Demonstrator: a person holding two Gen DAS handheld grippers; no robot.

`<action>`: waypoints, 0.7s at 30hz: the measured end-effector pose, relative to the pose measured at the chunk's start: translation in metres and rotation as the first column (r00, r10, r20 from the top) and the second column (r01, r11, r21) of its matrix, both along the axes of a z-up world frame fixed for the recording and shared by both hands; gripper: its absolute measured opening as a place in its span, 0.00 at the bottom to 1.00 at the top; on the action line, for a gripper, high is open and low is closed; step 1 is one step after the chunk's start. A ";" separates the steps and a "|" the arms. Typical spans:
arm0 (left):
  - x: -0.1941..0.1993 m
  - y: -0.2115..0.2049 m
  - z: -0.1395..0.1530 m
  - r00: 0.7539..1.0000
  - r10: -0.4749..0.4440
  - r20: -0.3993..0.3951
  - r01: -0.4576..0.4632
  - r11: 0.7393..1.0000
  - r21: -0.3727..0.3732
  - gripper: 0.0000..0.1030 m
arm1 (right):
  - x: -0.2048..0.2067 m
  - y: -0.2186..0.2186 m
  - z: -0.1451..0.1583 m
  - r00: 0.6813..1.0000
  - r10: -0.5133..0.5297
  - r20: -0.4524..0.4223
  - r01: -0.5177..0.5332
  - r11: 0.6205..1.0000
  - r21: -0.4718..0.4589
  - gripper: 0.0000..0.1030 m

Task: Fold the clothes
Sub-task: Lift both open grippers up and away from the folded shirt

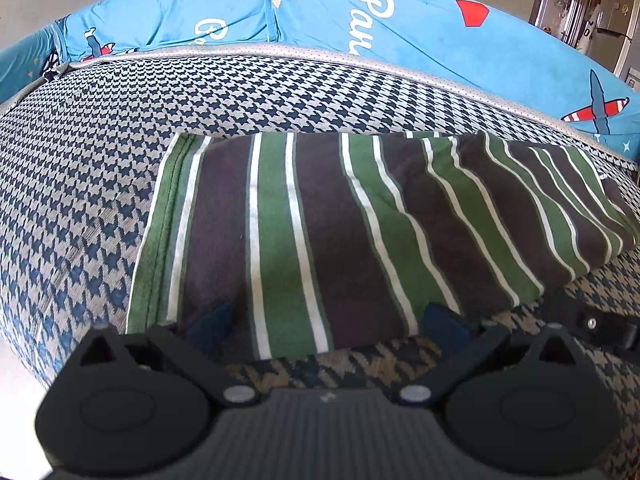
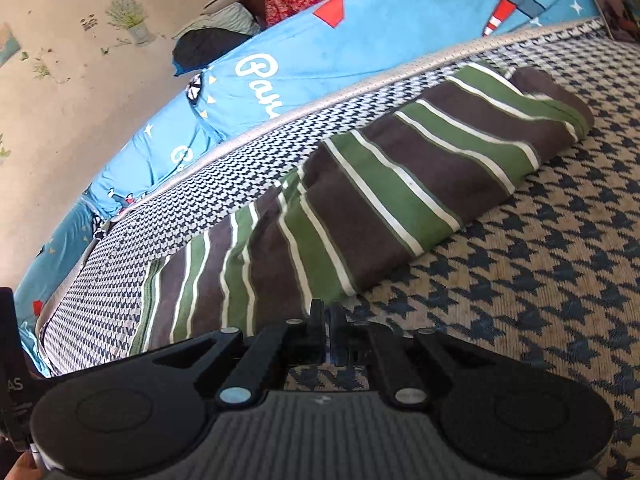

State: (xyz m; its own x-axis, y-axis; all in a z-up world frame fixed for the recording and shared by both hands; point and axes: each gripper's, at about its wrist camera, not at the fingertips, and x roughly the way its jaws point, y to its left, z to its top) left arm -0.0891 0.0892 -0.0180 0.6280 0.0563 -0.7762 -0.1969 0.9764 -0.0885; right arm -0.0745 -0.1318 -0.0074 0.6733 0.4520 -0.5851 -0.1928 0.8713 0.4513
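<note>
A green, brown and white striped garment (image 1: 340, 232) lies folded on a houndstooth cushion (image 1: 80, 184). My left gripper (image 1: 328, 326) is open, its blue fingertips (image 1: 210, 320) resting on the garment's near edge, wide apart. In the right wrist view the same garment (image 2: 360, 208) stretches from lower left to upper right. My right gripper (image 2: 330, 320) is shut just at the garment's near edge; whether cloth is pinched between the fingers is not visible.
A blue blanket (image 1: 400, 20) with planes and white lettering lies behind the cushion, past a grey piped edge (image 1: 280, 50). Bare houndstooth cushion (image 2: 540, 260) spreads to the right. A wall with flower stickers (image 2: 80, 80) is at the left.
</note>
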 end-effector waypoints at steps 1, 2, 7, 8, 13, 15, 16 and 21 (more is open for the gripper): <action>-0.002 0.000 0.000 1.000 0.000 0.000 0.000 1.000 0.002 1.00 | 0.000 0.004 0.002 0.999 0.017 0.029 -0.017 1.000 -0.011 0.06; -0.003 -0.001 -0.001 1.000 -0.004 -0.002 0.004 1.000 0.010 1.00 | 0.000 0.007 0.004 0.998 0.032 0.055 -0.031 0.999 -0.022 0.09; -0.010 -0.007 -0.003 1.000 -0.022 -0.015 0.023 0.998 0.054 1.00 | 0.006 0.026 -0.002 0.990 0.085 0.112 -0.079 0.995 -0.055 0.13; -0.011 -0.007 -0.004 1.000 -0.023 -0.015 0.024 0.998 0.059 1.00 | 0.008 0.028 -0.005 0.991 0.088 0.104 -0.082 0.995 -0.062 0.15; -0.013 -0.007 -0.005 1.000 -0.015 -0.018 0.016 0.998 0.062 1.00 | 0.013 0.027 -0.018 0.996 0.074 0.048 -0.071 0.995 -0.065 0.15; -0.014 -0.008 -0.006 1.000 -0.011 -0.019 0.013 0.998 0.064 1.00 | 0.012 0.025 -0.019 0.996 0.077 0.041 -0.074 0.995 -0.061 0.15; -0.015 -0.008 -0.006 1.000 -0.010 -0.020 0.011 0.998 0.064 1.00 | 0.012 0.024 -0.019 0.996 0.079 0.037 -0.077 0.995 -0.060 0.15; -0.019 -0.009 -0.007 1.000 -0.001 -0.024 0.002 0.998 0.059 1.00 | 0.007 0.022 -0.020 0.995 0.096 0.033 -0.094 0.993 -0.078 0.16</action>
